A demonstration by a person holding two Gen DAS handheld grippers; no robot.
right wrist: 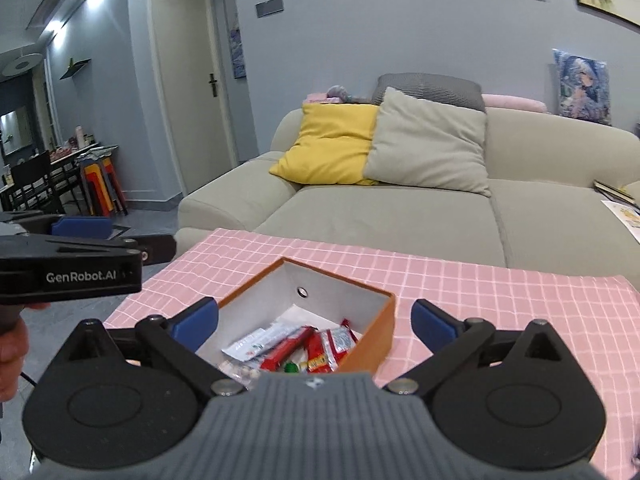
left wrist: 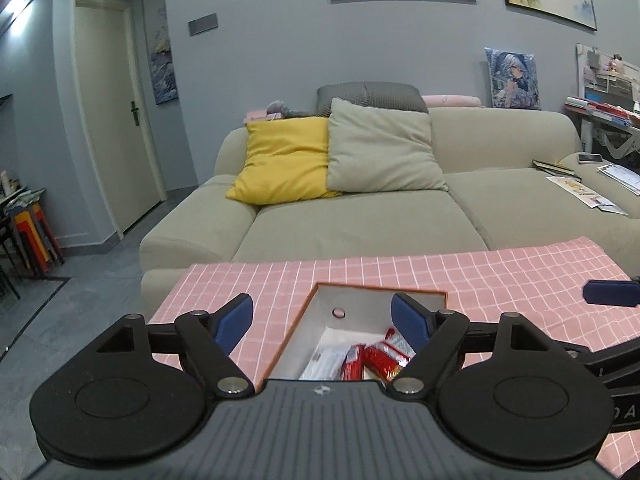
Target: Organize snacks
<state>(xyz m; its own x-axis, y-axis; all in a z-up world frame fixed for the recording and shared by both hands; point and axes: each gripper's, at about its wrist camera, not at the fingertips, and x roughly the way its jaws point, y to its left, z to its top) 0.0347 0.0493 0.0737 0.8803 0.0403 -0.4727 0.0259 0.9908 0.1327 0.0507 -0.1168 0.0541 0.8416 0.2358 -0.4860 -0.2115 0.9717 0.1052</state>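
Both the left gripper [left wrist: 325, 322] and the right gripper [right wrist: 315, 323] are being held wide apart, empty, above the orange box [right wrist: 370, 336] with snack packets [right wrist: 320, 346] lying inside.

A beige sofa [left wrist: 360, 216] stands beyond the pink checked tablecloth [left wrist: 500, 280], carrying a yellow cushion [left wrist: 284, 160] touching a grey cushion [left wrist: 380, 148], with books [left wrist: 556, 167] and papers [left wrist: 580, 196] at its right end, and a white door [left wrist: 108, 112] at left.

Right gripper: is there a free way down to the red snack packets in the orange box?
Probably yes. The right gripper is open and empty above the open-topped orange box; the red snack packets lie uncovered, with the left gripper off to the side.
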